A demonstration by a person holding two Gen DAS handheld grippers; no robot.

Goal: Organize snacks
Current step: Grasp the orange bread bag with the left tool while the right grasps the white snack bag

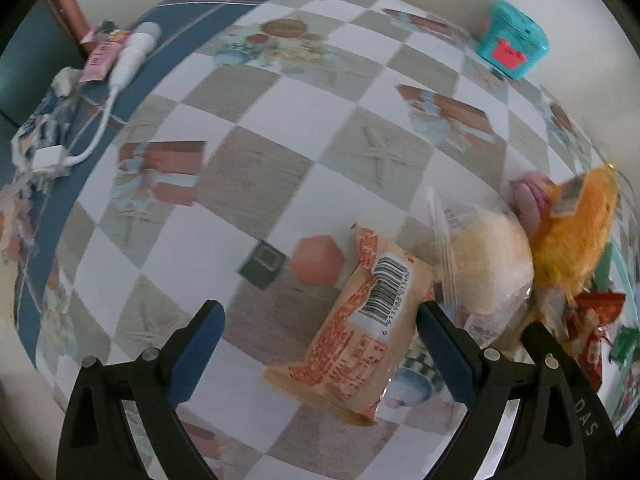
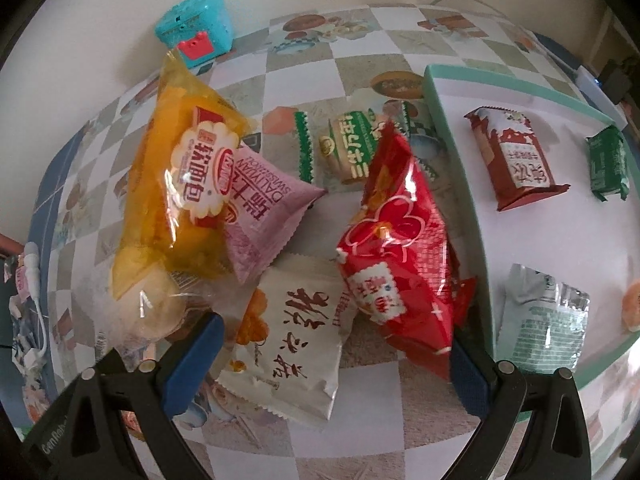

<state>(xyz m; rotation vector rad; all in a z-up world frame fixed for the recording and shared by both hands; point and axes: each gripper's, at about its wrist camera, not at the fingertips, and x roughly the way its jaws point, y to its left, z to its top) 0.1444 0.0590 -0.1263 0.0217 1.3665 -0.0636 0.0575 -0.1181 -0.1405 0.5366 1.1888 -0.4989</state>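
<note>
Both claws are gaping wide, gripping nothing: the right gripper [image 2: 332, 364] is straddling the white snack packet [image 2: 292, 352] in the loose pile at the desk's middle, seemingly readying a pick, while the left gripper [image 1: 320, 356] is flanking an orange barcode packet [image 1: 360, 328]. Just beside the pile, the teal-rimmed tray [image 2: 460, 160] is holding a maroon packet [image 2: 512, 160], a green packet [image 2: 608, 164] and a silver packet [image 2: 544, 316].

Both wrist views look down, close over table [image 1: 280, 104] — shared: orange bread pack [image 2: 176, 184], teal box [image 1: 512, 38].
</note>
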